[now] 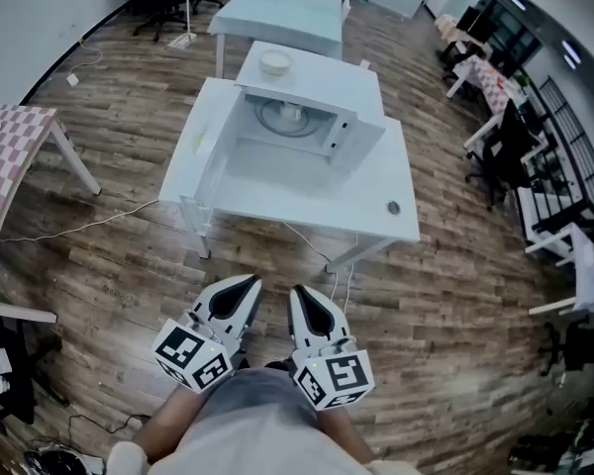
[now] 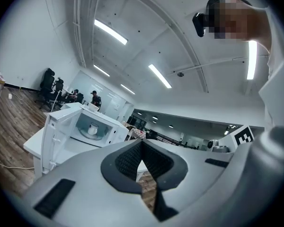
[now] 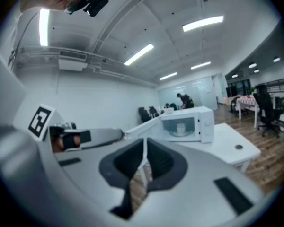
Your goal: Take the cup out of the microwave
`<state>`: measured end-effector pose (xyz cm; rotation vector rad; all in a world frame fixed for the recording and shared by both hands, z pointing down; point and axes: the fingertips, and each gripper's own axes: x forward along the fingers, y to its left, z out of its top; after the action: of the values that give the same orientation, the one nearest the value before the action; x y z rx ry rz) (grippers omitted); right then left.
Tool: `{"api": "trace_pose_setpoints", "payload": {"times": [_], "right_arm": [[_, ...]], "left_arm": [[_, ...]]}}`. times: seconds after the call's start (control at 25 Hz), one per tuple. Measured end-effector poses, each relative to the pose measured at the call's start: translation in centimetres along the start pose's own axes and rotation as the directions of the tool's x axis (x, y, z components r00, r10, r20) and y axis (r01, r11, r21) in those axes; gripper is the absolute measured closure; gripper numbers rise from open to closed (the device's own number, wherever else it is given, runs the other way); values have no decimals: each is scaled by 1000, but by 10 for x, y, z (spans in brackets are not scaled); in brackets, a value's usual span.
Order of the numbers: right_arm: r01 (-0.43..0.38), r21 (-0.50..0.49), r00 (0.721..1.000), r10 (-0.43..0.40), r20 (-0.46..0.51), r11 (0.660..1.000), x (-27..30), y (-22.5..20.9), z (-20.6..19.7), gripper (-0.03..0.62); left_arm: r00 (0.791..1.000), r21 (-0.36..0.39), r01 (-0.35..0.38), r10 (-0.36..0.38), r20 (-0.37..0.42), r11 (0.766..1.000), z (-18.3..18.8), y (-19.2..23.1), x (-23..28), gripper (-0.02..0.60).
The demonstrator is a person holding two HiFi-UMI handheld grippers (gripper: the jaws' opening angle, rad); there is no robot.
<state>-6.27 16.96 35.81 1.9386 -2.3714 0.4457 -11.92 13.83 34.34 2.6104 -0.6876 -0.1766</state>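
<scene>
– Two sets of jaws, both pressed shut on nothing: my left gripper (image 1: 249,281) and my right gripper (image 1: 299,291).

– Where's the cup from there?

– Straight ahead of both tips, well apart. The small white cup (image 1: 290,114) stands upright inside the white box microwave (image 1: 317,79), its door (image 1: 206,166) open, by the far edge of the white tabletop (image 1: 376,206). I judge my right gripper marginally better lined up.

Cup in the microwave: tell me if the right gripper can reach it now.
Probably not yet: the door stands open, but the right gripper is shut and well short of the table.
</scene>
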Motion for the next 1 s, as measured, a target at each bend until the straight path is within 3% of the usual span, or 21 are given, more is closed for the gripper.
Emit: {"api": "trace_pose_setpoints", "payload": {"times": [0.48, 1.0], "right_arm": [[23, 2, 1000, -23, 4, 1000, 27, -8, 7, 571], [-13, 34, 1000, 13, 19, 999, 98, -62, 30, 569]], "left_arm": [[1000, -12, 23, -23, -7, 1000, 3, 18, 17, 566], [999, 4, 20, -20, -45, 1000, 18, 59, 104, 566]]}}
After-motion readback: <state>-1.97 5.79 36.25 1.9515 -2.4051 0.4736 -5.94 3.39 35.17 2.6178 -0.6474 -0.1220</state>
